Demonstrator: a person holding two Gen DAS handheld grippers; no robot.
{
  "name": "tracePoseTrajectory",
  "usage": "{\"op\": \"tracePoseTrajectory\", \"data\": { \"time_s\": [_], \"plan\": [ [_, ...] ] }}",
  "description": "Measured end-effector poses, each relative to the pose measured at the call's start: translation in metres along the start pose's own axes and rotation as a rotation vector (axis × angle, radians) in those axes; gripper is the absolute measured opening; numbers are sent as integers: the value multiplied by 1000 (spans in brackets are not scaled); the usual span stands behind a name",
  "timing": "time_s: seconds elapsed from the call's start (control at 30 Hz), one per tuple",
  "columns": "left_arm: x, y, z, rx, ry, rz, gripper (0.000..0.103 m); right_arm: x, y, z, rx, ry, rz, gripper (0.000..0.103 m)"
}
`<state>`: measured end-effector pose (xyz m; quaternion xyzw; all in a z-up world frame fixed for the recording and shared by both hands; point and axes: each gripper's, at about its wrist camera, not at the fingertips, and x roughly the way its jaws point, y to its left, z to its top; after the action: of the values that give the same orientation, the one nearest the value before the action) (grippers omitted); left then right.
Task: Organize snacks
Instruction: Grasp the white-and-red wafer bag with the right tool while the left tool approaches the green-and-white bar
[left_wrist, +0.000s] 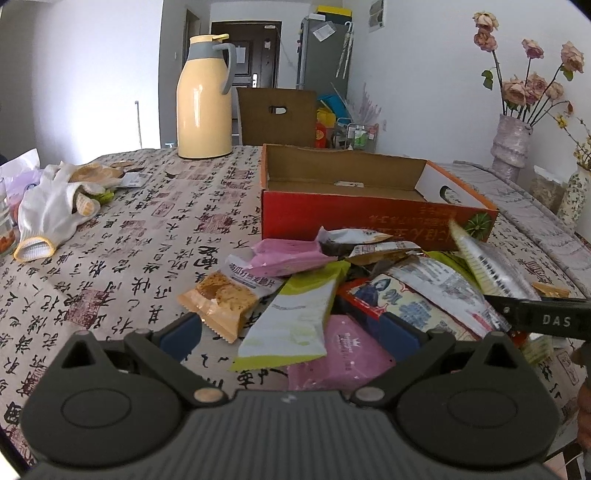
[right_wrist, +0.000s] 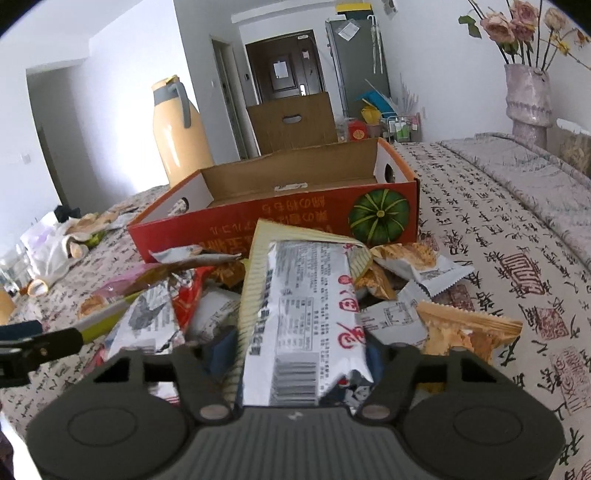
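Two claws: right claw (right_wrist: 300, 341) grips a silver snack packet (right_wrist: 312, 317); left claw (left_wrist: 291, 332) gapes over the snack pile (left_wrist: 332, 280).

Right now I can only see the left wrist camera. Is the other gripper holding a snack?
Observer: Yes. The right gripper is shut on a long silver foil packet with red characters, pointing towards the red cardboard box.
Operator: Is anything hiding on the far side of the pile?
Observer: A tan crinkle-edged snack packet lies at the pile's right edge, on the tablecloth beside your silver one.
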<state>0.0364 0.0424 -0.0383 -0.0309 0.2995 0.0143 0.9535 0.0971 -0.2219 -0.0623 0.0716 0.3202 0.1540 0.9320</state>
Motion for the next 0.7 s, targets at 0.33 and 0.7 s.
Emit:
{"op": "tracePoseTrajectory", "data": {
  "time_s": [0.33,0.7],
  "plan": [
    [3,3,4,2,9,10,103,-26,6,-1,-40,-94,-18,36],
    [13,9,25,37,24,12,103,-45,4,3,-65,-185,-56,33]
  ]
}}
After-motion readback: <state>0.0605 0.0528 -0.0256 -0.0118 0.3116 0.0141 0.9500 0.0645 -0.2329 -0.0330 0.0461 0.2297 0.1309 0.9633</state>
